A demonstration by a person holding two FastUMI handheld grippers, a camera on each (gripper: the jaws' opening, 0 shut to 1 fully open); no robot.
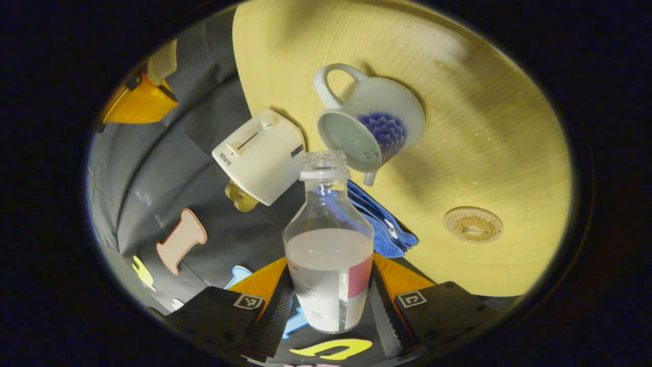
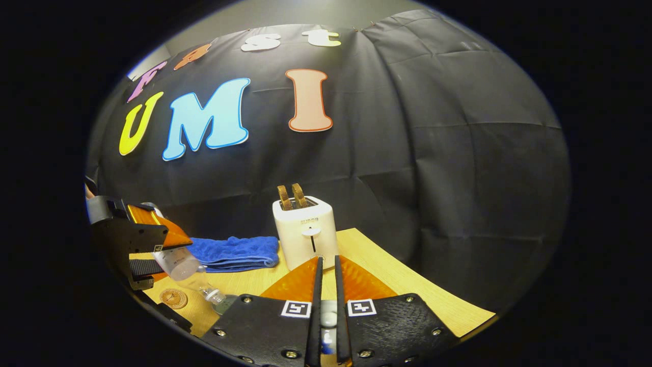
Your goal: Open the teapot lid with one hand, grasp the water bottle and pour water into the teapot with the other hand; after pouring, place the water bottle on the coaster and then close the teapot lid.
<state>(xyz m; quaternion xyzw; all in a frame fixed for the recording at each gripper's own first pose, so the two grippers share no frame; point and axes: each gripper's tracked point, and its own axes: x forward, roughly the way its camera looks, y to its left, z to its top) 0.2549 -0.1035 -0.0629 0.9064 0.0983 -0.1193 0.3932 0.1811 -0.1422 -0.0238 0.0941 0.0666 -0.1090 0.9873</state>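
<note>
Tipping the water bottle [image 1: 328, 244], pinched by the left gripper [image 1: 330, 306], over the open teapot [image 1: 369, 125] risks spilling onto the table [image 1: 499, 127] if its mouth drifts; right gripper [image 2: 326, 311] pinches the lid [image 2: 328, 313].

Dim booth, warm light on the tabletop [image 1: 458, 153], soft shadows, strong fisheye bending at edges

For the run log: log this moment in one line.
phase: pouring | left gripper: holds bottle, tilted at teapot | right gripper: holds lid | coaster: bare
</note>
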